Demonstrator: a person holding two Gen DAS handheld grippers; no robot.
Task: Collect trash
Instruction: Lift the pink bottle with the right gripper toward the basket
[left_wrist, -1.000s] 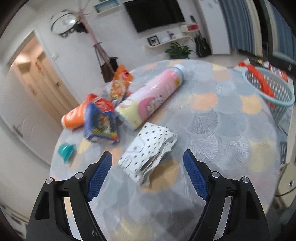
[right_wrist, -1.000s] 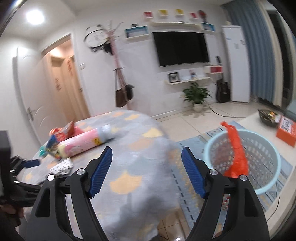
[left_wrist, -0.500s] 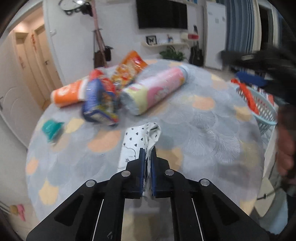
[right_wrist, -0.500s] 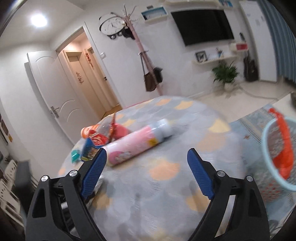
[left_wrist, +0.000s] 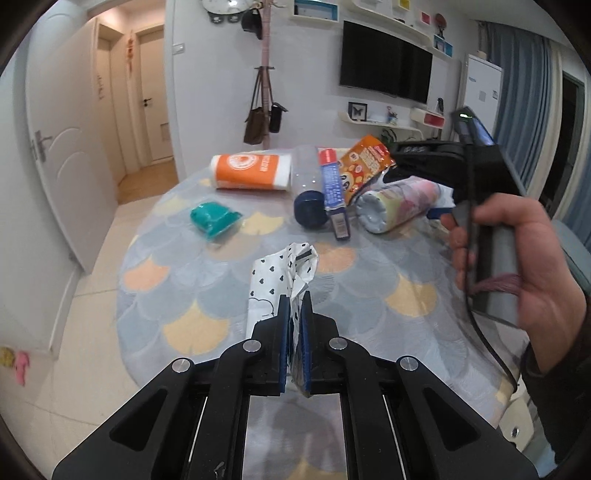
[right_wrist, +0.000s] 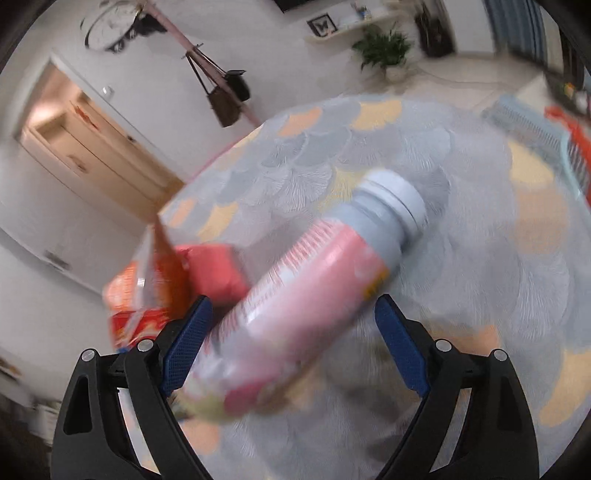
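My left gripper (left_wrist: 294, 315) is shut on a crumpled white wrapper with black hearts (left_wrist: 279, 273) above the round table (left_wrist: 369, 280). My right gripper (right_wrist: 293, 343) is open, its jaws on either side of a pink cylindrical can (right_wrist: 295, 306) that lies on its side; it is blurred. In the left wrist view the same can (left_wrist: 400, 205) lies behind the hand that holds the right gripper (left_wrist: 436, 162). An orange snack bag (right_wrist: 151, 295) lies just left of the can.
On the table's far part lie an orange-and-white tube (left_wrist: 249, 172), a teal cap (left_wrist: 214, 219), a dark blue bottle (left_wrist: 310, 192), a blue box (left_wrist: 334, 195) and an orange snack bag (left_wrist: 365, 162). A pale blue basket (right_wrist: 576, 147) stands at the right on the floor.
My left gripper closed on the heart-patterned wrapper and lifted it. My right gripper swung from the basket toward the table and now straddles the pink can.
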